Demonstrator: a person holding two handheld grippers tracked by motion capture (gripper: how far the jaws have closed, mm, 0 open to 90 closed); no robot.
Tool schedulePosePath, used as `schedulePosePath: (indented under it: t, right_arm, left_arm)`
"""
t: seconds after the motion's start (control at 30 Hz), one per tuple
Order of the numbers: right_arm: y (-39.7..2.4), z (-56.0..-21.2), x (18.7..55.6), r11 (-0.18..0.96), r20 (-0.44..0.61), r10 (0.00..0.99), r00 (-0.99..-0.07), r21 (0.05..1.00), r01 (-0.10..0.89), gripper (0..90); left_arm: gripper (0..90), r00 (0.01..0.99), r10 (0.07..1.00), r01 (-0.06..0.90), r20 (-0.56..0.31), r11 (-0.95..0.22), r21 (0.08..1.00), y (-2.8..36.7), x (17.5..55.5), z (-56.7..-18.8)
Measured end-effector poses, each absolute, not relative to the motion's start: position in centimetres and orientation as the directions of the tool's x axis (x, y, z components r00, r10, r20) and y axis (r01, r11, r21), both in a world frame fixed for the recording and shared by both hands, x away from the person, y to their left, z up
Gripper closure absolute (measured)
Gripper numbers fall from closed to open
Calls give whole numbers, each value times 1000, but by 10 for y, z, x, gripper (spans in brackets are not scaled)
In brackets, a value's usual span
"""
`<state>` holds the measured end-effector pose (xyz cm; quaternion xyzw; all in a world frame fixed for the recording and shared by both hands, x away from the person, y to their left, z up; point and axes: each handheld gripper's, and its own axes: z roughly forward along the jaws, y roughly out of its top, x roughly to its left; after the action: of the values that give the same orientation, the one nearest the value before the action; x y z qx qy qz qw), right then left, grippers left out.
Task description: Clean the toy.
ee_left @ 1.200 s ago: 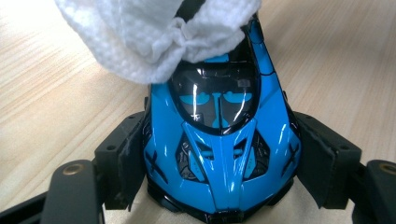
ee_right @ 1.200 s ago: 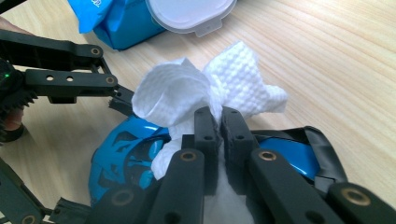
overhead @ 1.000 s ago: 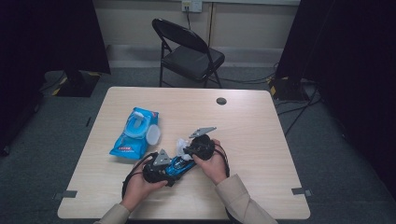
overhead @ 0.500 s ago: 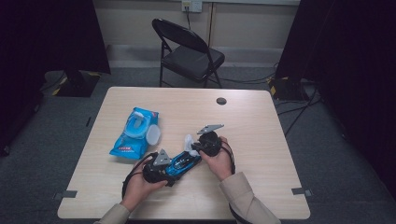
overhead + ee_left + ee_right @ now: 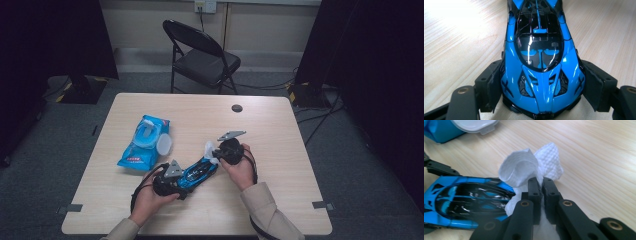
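Between left hand-held gripper (image 5: 541, 100) pads, glossy blue-black toy car (image 5: 540, 62); right hand-held gripper (image 5: 540, 185) pinching white wipe (image 5: 531, 167).

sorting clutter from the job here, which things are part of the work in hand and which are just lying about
In the job:
- glossy blue and black toy sports car, clamped in the left gripper
- crumpled white wet wipe, pinched in the right gripper

Lying about:
- blue soft wipes packet, white lid open
- black folding metal chair
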<state>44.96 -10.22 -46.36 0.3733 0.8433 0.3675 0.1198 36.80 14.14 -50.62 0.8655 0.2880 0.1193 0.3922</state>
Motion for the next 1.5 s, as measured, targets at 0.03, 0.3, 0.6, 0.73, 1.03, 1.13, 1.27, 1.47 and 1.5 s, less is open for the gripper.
schedulePosePath:
  t: [0.03, 0.3, 0.6, 0.73, 1.03, 1.13, 1.27, 1.47, 1.5]
  right_arm:
    - [-106, -464, 450, 443, 79, 725, -684, 707, 551, 867]
    - [-130, -458, 445, 376, 113, 747, -655, 742, 555, 867]
    - [-111, -440, 424, 392, 112, 670, -734, 786, 478, 866]
    - [-89, -438, 413, 415, 118, 614, -781, 793, 446, 866]
    - [-47, -449, 396, 484, 118, 516, -848, 777, 403, 865]
    - [-39, -454, 393, 500, 119, 499, -859, 769, 398, 865]
    - [-32, -461, 389, 518, 123, 483, -867, 759, 396, 865]
    - [-24, -469, 385, 532, 132, 463, -877, 750, 393, 865]
    - [-23, -470, 384, 533, 135, 460, -878, 748, 394, 865]
  left_arm:
    - [253, 806, 592, 405, -19, -527, 748, 141, 368, -506]
    - [253, 806, 592, 405, -20, -526, 748, 141, 368, -506]
    - [253, 806, 592, 405, -20, -526, 748, 141, 368, -506]
    - [253, 806, 592, 405, -19, -527, 747, 141, 368, -506]
    - [253, 807, 591, 404, -18, -528, 747, 142, 368, -506]
    - [253, 806, 591, 404, -19, -527, 748, 141, 368, -506]
    - [253, 807, 591, 402, -15, -530, 747, 142, 368, -506]
    - [253, 807, 591, 401, -14, -530, 747, 142, 368, -506]
    - [253, 807, 591, 401, -14, -530, 747, 142, 368, -506]
